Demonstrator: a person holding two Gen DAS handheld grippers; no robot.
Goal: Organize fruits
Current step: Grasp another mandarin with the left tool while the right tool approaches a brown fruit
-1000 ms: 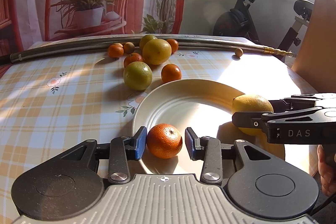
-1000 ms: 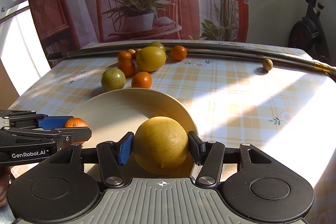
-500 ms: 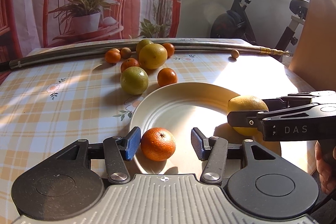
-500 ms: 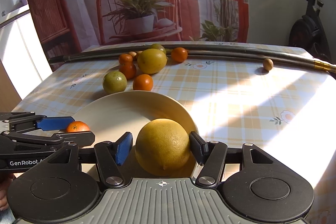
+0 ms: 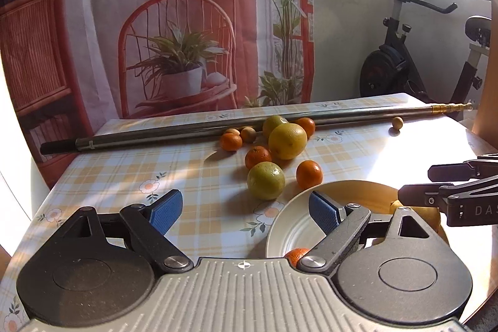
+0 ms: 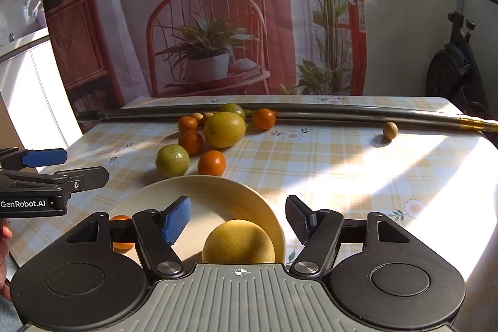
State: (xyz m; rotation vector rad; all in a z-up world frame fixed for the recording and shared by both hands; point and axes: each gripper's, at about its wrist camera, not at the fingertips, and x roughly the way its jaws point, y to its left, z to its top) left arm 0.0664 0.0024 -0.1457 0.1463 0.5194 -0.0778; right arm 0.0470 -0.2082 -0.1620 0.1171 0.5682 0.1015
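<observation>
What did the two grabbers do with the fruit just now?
Both let go. The left gripper opened, leaving the orange on the plate; the right gripper released the big yellow fruit there. Both pulled back. The fruit pile and pole stayed put.

Both wrist views low over table (image 5: 193, 173), facing backdrop; share plate (image 6: 218, 192).

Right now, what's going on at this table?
A person is sorting fruit onto a plate with two handheld grippers. Both the left gripper and the right gripper have open jaws and hold nothing. A big yellow fruit and a small orange already sit on the plate. More fruit waits beyond it on the checked tablecloth, the nearest being a green fruit and another orange.
</observation>
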